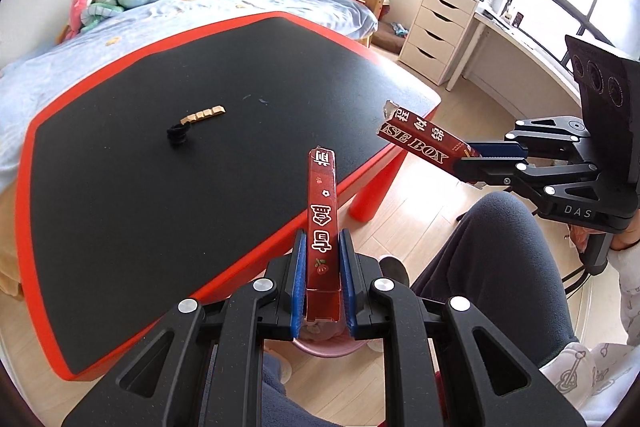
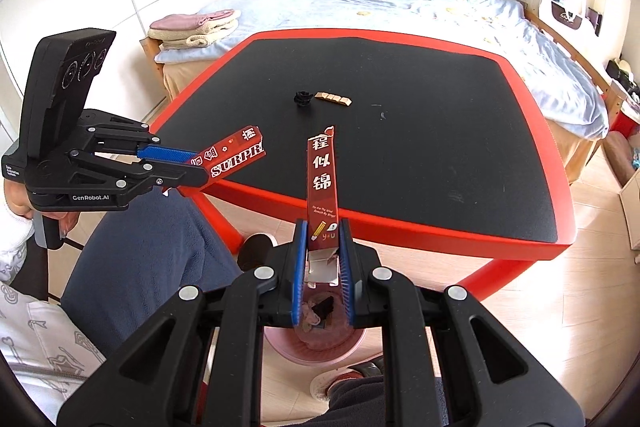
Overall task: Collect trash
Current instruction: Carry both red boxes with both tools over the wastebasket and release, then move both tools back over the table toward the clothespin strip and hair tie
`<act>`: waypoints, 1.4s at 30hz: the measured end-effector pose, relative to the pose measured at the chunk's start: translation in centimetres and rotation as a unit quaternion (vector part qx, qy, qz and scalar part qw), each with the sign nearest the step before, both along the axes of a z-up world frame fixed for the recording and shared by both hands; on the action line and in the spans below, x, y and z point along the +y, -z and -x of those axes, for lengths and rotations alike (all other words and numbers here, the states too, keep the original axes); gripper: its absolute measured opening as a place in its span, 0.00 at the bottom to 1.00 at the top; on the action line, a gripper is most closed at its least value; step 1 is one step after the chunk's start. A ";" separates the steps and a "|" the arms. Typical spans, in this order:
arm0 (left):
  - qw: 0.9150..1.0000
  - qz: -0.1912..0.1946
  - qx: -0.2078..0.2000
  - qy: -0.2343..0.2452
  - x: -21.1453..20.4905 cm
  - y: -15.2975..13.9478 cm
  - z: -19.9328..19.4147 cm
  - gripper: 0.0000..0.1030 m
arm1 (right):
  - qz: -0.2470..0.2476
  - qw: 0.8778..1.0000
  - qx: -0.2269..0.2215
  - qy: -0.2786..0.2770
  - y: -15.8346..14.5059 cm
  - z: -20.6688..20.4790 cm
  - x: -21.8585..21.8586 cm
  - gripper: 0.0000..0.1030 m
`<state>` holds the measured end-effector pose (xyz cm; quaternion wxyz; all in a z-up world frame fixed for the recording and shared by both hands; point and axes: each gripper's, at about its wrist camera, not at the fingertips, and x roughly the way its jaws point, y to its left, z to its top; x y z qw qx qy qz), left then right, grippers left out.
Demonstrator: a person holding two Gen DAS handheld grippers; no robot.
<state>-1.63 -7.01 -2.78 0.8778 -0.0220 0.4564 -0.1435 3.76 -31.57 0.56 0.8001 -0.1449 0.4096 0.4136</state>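
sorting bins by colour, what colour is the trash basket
Pink basket, clearest in the right wrist view.

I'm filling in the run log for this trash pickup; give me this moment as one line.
left tool: shut on red box half | right tool: shut on torn box half | pink bin: below | table: two scraps left

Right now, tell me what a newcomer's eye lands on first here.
Two red box pieces: the left gripper clamps one and the right gripper clamps the other, both past the near edge of the table. A pink bin sits below on the floor.
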 end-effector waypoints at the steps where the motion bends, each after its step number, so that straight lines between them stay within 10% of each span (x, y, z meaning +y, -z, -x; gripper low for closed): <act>1: 1.000 0.000 0.002 0.001 -0.2 0.1 0.2 0.15 | 0.002 1.000 0.003 0.000 0.3 0.4 -0.1 0.15; 30: 0.999 -0.006 0.030 0.026 -3.3 2.6 2.9 0.21 | 0.013 0.999 0.043 0.000 3.5 3.9 -1.3 0.17; 34: 1.000 -0.008 0.016 0.006 -2.9 2.5 2.7 0.86 | 0.008 0.999 0.036 0.015 3.5 3.6 -1.6 0.82; 42: 0.999 -0.010 0.026 -0.015 -1.9 2.8 2.5 0.92 | 0.010 0.998 0.048 0.034 3.9 2.9 -1.7 0.94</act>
